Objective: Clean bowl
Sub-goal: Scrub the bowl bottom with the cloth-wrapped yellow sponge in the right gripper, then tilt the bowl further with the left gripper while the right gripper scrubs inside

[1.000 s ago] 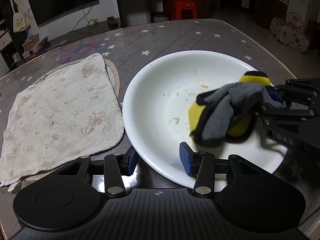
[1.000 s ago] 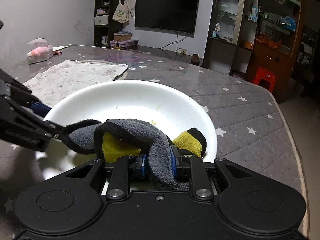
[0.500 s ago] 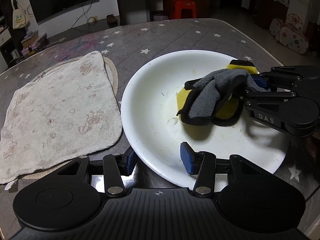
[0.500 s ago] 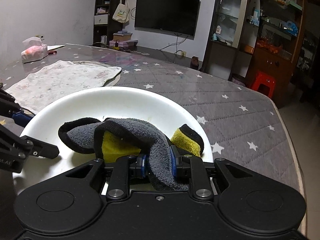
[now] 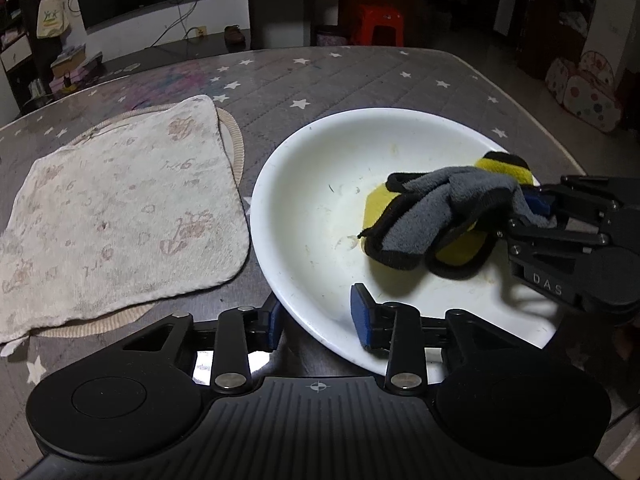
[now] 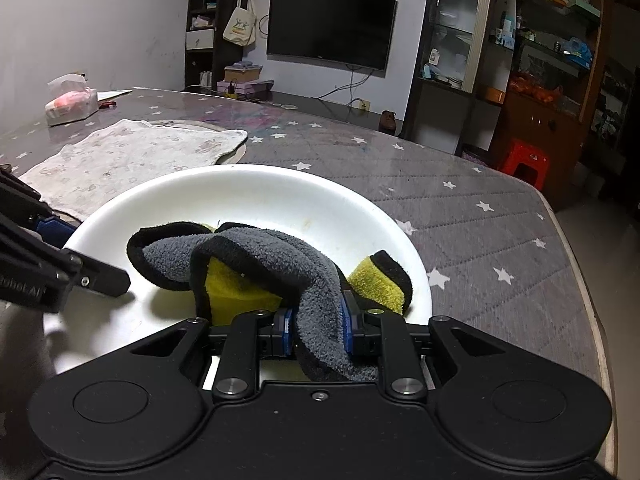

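**Bowl wipe: cloth pressed in bowl**

On the left I see a pale towel [image 5: 120, 216] lying flat on the counter [image 5: 360, 76]. My left gripper [image 5: 316, 320] straddles the near rim of the white bowl [image 5: 312, 208], fingers spread, one outside, one inside. To the right, my right gripper [image 6: 316, 326] is clamped on the grey-yellow cloth [image 5: 436, 216], which rests inside the bowl.

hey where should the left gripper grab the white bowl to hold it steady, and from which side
Take the white bowl by its near rim, coming from the table side nearest the left gripper. The thin rim already sits between its open jaws, one blue pad outside and one inside. This edge lies clear of the cloth, which the right gripper holds in the bowl.
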Available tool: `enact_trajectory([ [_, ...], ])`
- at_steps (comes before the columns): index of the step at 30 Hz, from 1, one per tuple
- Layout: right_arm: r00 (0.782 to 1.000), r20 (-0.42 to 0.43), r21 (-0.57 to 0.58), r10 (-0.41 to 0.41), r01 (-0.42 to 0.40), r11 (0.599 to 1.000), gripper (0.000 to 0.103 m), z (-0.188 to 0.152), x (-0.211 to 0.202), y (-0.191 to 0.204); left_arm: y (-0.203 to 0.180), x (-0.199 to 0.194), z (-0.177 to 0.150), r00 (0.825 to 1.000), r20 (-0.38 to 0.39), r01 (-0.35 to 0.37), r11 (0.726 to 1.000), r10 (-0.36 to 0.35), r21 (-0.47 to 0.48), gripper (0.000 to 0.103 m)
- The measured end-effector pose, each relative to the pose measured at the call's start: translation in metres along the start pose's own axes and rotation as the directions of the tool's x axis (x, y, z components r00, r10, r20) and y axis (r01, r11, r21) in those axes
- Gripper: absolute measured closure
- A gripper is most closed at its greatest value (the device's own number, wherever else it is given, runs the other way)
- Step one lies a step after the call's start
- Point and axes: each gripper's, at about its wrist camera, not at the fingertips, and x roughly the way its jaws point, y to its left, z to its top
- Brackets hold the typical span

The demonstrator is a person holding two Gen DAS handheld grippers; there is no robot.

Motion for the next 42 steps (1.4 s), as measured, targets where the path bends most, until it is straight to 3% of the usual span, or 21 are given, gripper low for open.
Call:
enact_trajectory([
  [18, 1.0, -0.005, -0.003, 0.004, -0.004, 1.0, 0.08, -0.003, -0.007, 0.002, -0.004, -0.009, -0.007, 0.999, -0.041, 0.033, 0.998, -0.034, -0.044, 0.064],
  [42, 1.0, -0.002, -0.005, 0.006, -0.006, 1.0, 0.08, -0.008, -0.008, -0.002, 0.032, 0.011, 0.036, 1.0, -0.013, 0.001, 1.0, -0.001, -0.011, 0.067],
])
